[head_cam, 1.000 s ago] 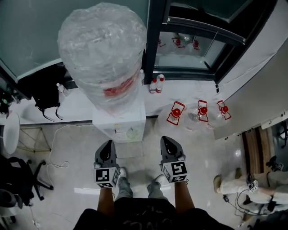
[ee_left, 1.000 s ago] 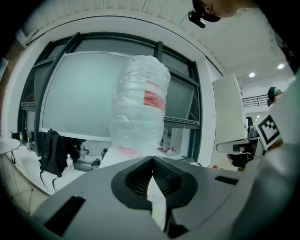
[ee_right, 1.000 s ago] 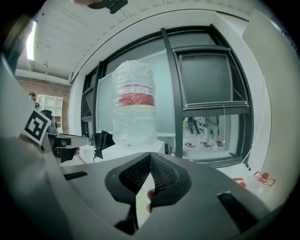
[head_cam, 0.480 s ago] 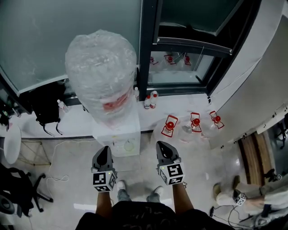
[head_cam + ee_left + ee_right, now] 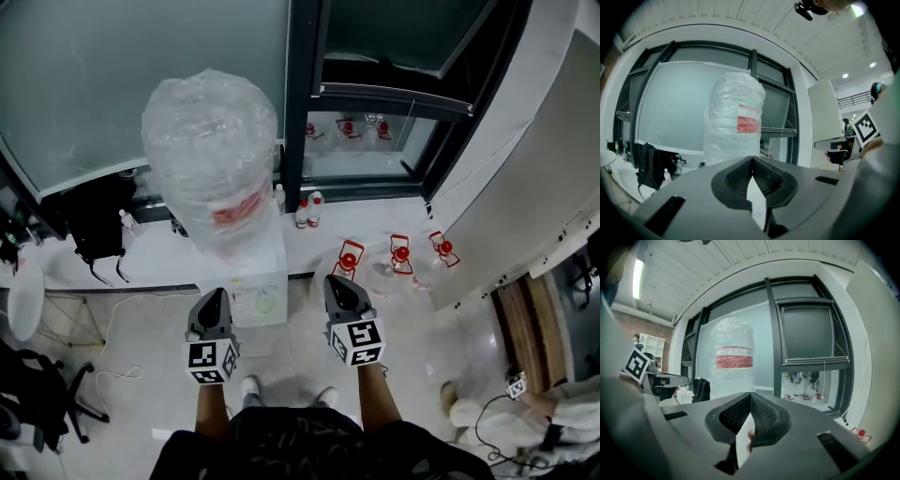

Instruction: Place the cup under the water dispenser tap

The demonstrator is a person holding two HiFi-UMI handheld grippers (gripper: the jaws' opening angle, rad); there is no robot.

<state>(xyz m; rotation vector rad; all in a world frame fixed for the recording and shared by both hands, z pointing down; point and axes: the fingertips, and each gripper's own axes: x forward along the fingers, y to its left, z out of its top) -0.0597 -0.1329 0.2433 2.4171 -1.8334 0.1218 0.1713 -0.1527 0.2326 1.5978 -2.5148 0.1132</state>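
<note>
Both jaws clenched, empty: left gripper (image 5: pixel 215 293), right gripper (image 5: pixel 336 281). Looks like the cup (image 5: pixel 265 302): pale round rim, mouth up, on the front ledge of the boxy white water dispenser (image 5: pixel 246 274), lower centre, between my jaw tips, untouched. The bottle (image 5: pixel 211 155) above stands upright, wrapped in crinkly plastic.

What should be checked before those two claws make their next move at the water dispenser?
1. Water dispenser ahead of both grippers: ok.
2. Left gripper empty: ok.
3. Right gripper empty: ok.
4. Jaws open, ready to grasp: not ok, both shut.
5. Cup found: cannot tell; a pale round thing on the dispenser's front may be it.
</note>
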